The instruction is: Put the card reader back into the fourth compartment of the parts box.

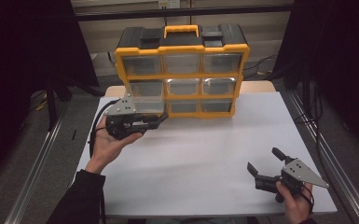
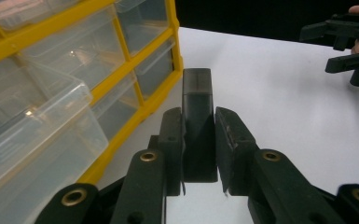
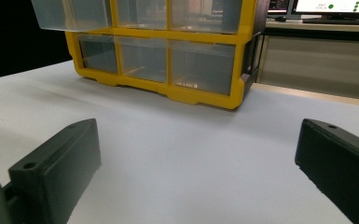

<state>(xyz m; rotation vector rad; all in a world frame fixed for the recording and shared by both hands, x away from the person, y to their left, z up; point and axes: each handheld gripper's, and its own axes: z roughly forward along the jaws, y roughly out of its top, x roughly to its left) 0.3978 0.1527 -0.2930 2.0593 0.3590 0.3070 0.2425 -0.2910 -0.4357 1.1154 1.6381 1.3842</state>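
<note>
Holding a small black block (image 2: 197, 121) clamped between its jaws, the left gripper (image 1: 155, 122) sits just beside the pulled-out clear drawer (image 1: 144, 106) at the organizer's (image 1: 182, 49) left column. Right gripper (image 1: 264, 164) rests near right, jaws apart, empty. Next move, likely: lift block over the drawer rim, then release.

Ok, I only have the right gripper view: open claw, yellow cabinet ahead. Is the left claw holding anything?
Observer: Yes. The left claw is shut on a small black rectangular block.
Operator: Where is it?
Observer: In the high view it is close by the pulled-out clear plastic drawer, middle row, left column of the yellow-framed plastic drawer cabinet.
Operator: What is on the cabinet top?
Observer: It is black, with a yellow carry handle.
</note>
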